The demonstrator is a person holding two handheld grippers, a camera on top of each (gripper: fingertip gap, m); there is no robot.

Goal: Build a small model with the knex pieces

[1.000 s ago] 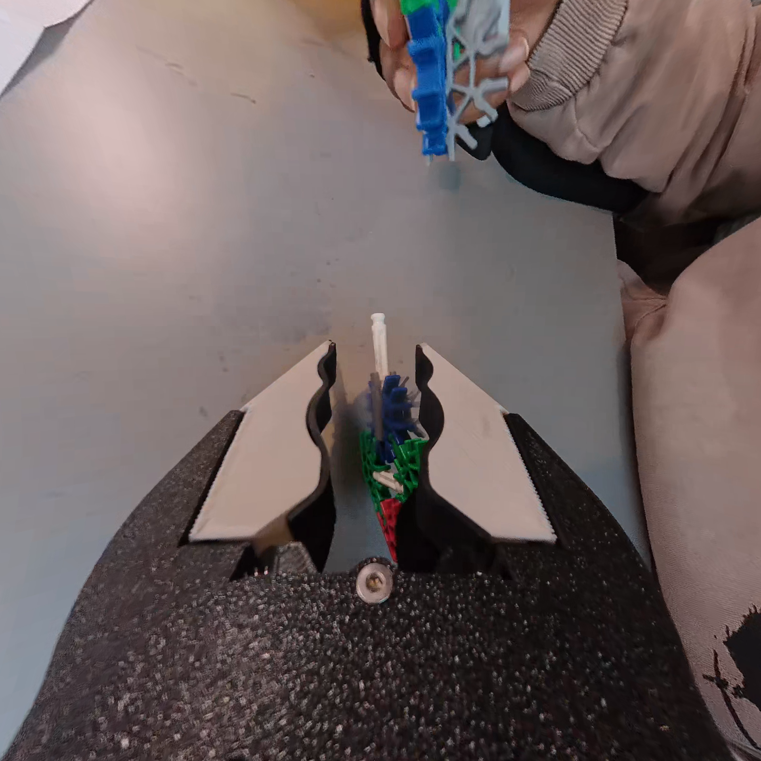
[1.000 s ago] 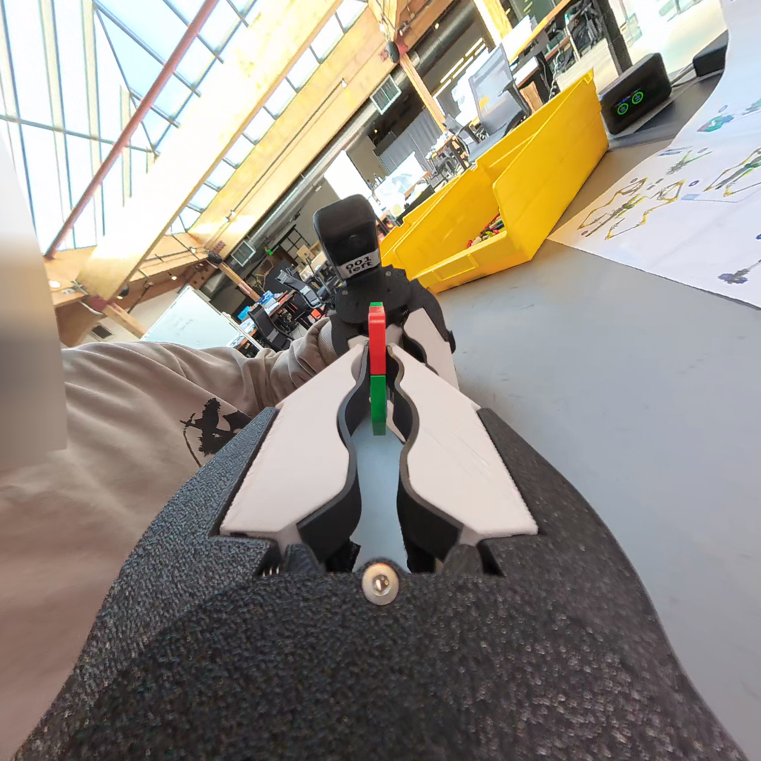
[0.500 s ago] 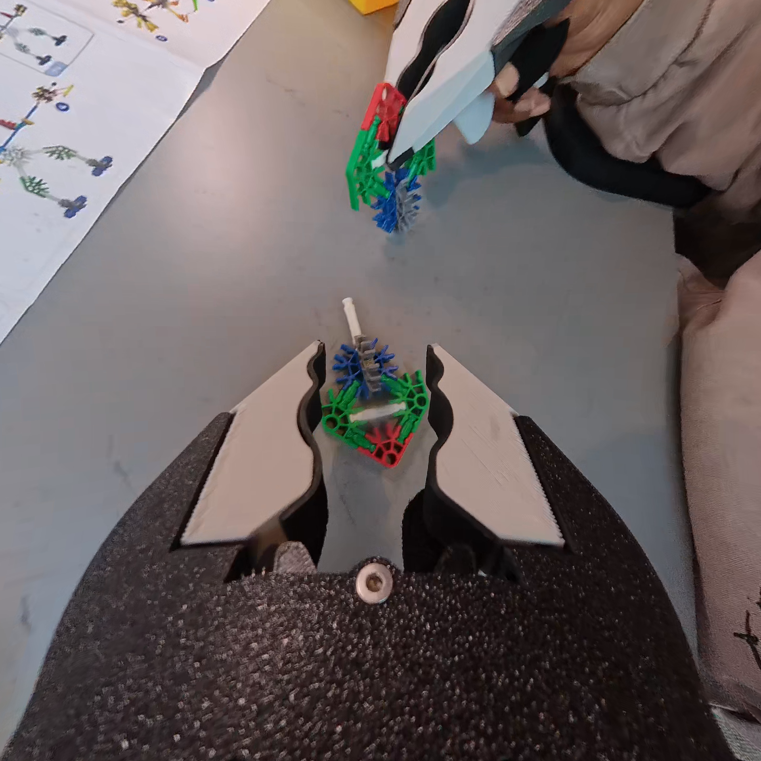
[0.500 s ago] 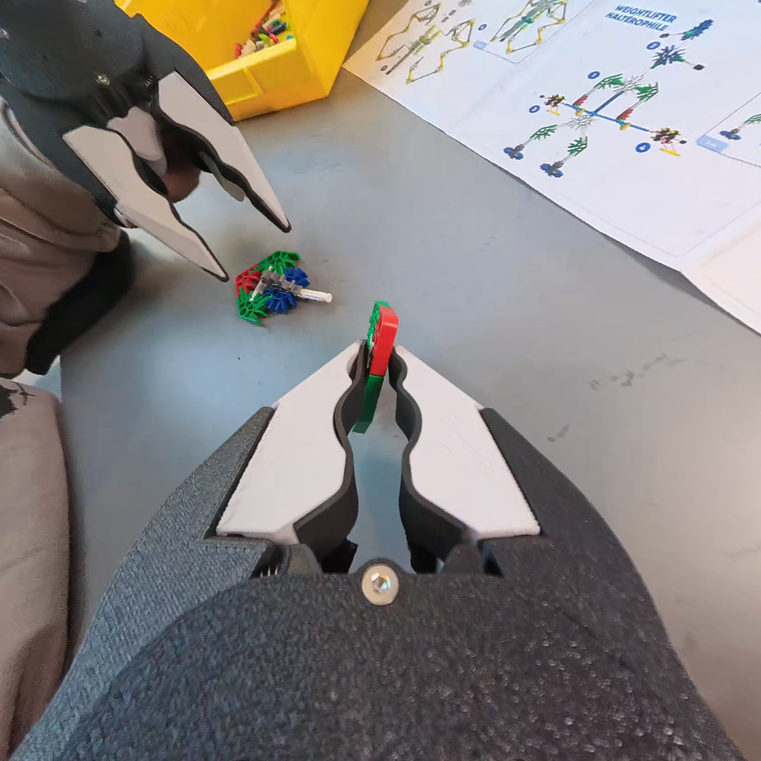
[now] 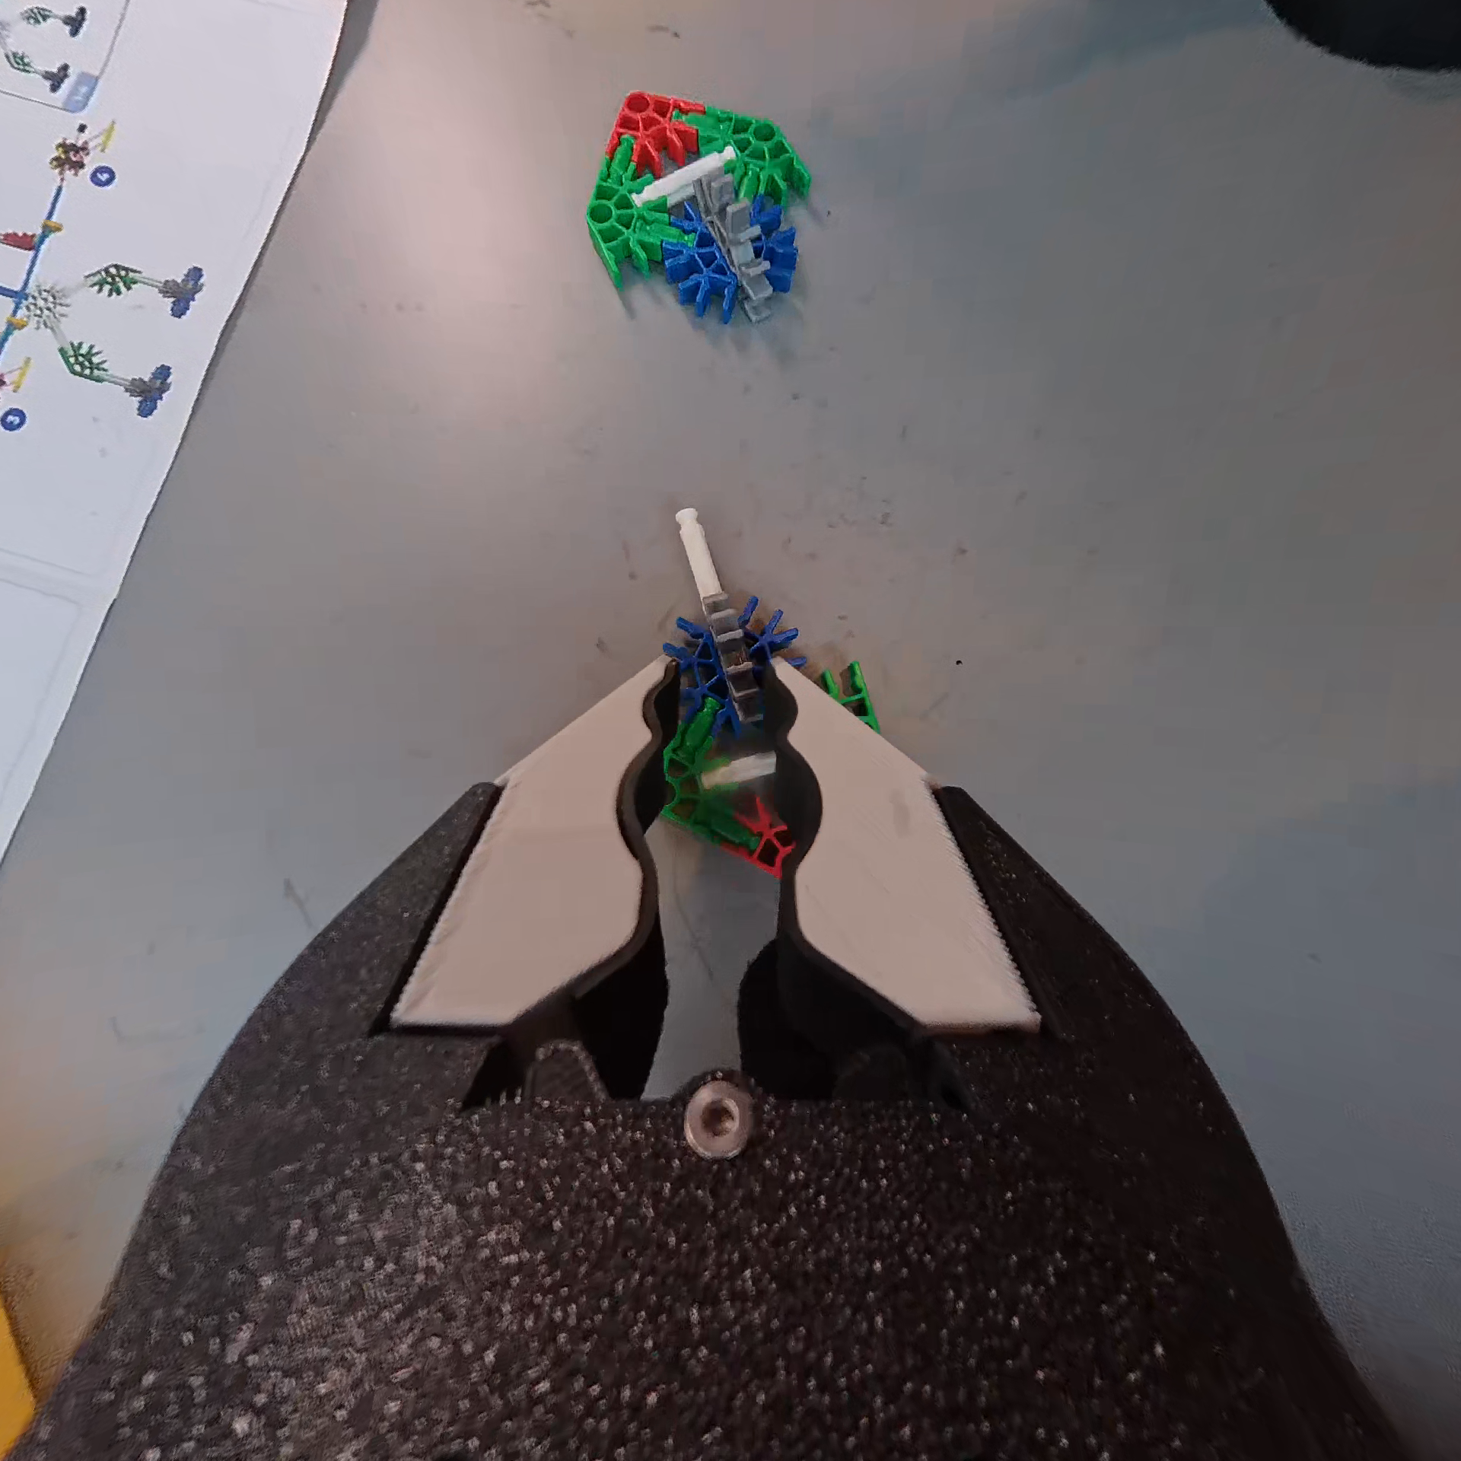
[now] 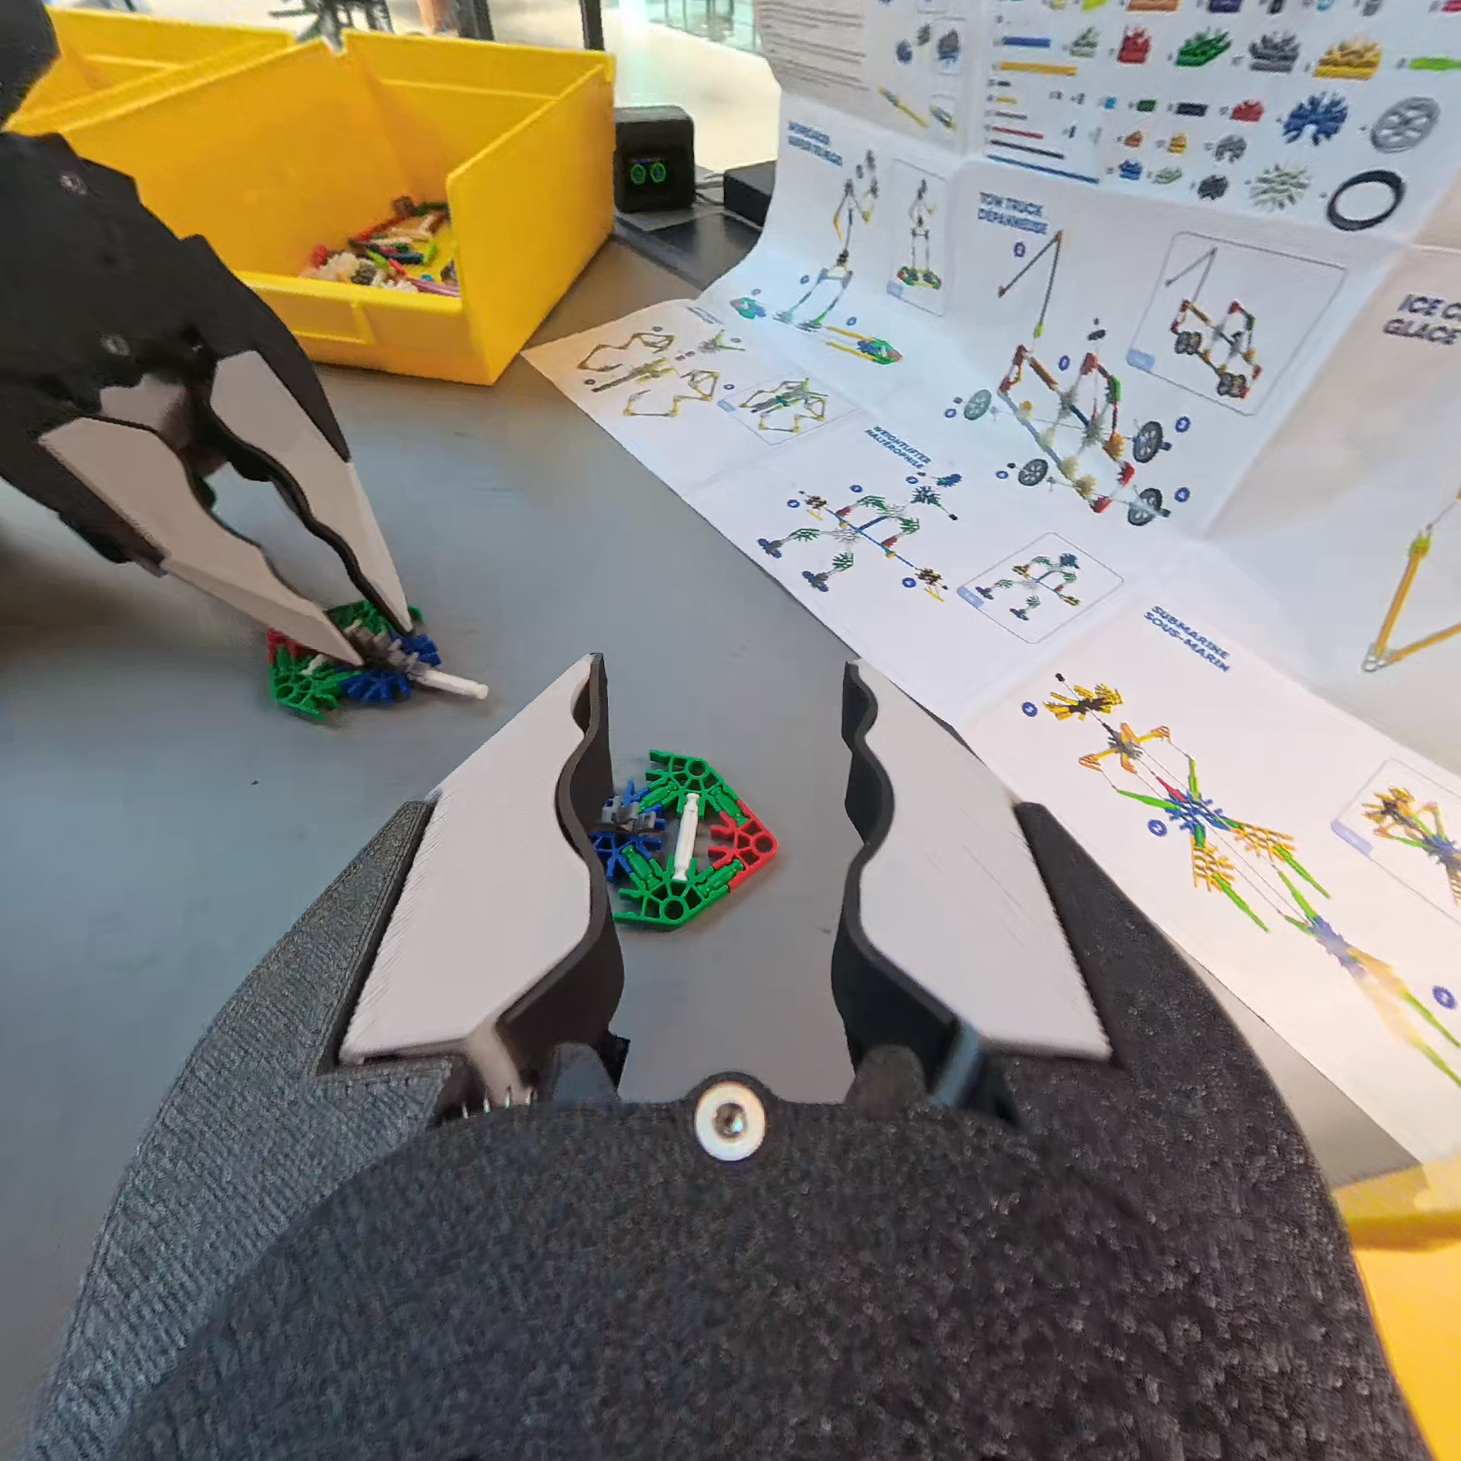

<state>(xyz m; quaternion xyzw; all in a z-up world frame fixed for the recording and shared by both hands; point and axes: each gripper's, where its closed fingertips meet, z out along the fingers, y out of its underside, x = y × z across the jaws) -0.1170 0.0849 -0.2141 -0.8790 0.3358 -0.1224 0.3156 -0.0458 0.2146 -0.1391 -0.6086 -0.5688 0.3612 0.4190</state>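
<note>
Right toy piece released since 0.5 s ago; left piece now pinched.
Right gripper (image 6: 723, 680) is spread wide, toy piece (image 6: 684, 842) lying flat on table (image 6: 514, 490) between its fingers. Left gripper (image 5: 723, 672) is closed on second toy piece (image 5: 723, 735), which is resting on the table.

1. The big white instruction sheet (image 6: 1028, 474) on the bench (image 6: 553, 514) to my right carries short blue headings beside its model drawings. I leave the words unquoted.
2. Small blue circles with numerals in them dot that sheet next to the drawings; most are too small to read.
3. The sheet's corner (image 5: 118, 356) in my left wrist view shows the same blue circles, blurred.
4. A small black box (image 6: 653, 158) behind the sheet shows two green lit symbols.
</note>
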